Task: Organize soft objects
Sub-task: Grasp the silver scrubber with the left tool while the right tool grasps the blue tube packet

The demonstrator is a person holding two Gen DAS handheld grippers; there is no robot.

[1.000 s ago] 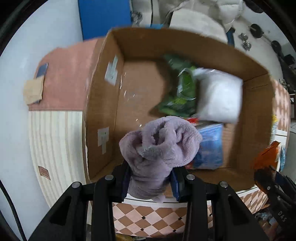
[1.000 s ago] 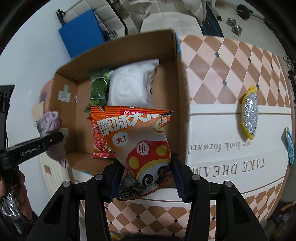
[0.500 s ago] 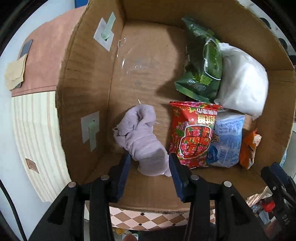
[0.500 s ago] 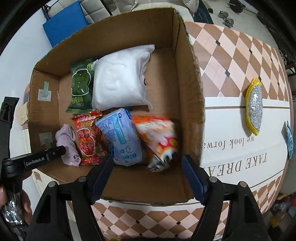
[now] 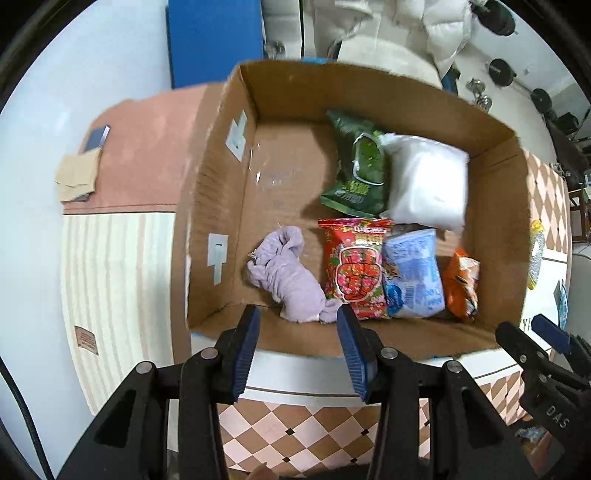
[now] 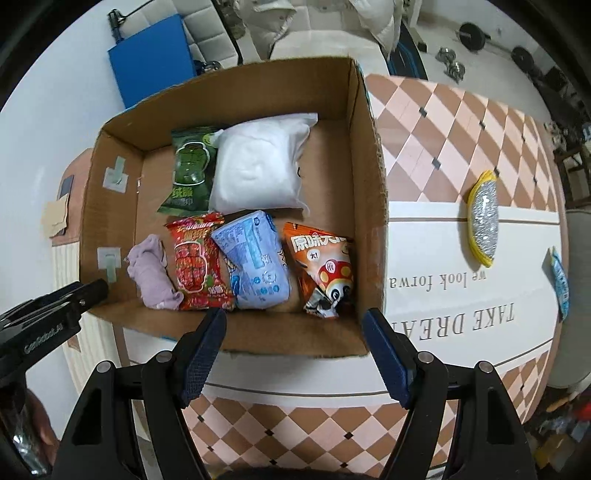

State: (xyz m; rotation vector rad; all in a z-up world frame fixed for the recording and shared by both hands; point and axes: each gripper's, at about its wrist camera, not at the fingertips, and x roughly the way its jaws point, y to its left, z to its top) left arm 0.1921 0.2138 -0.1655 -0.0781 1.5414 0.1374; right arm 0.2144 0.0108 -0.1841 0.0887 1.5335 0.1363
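Left tool [image 5: 297,345]: jaws apart, empty, hanging just outside the near wall of the cardboard box [image 5: 295,83].
Right tool [image 6: 293,345]: spread wide, holding nothing, at the box's near rim.
Purple cloth [image 5: 286,275]: crumpled on the box floor at 9 o'clock of the red snack bag [image 5: 354,267], touching it.
Near row: red bag, then blue packet [image 6: 255,267], then orange snack bag [image 6: 321,275] toward 3 o'clock.
Far row: green packet [image 6: 192,168] beside the white pillow pack [image 6: 258,166], at 12 o'clock of the near row.
Worktop [image 6: 461,122]: pink-and-brown checked cloth with a white band of lettering; a yellow-rimmed silver scourer [image 6: 484,218] lay at 3 o'clock of the box, well apart.
Room: a blue panel [image 6: 151,68] and pale bedding stood beyond the box at 12 o'clock; dumbbell weights [image 6: 471,35] lay on the floor at 1 o'clock.
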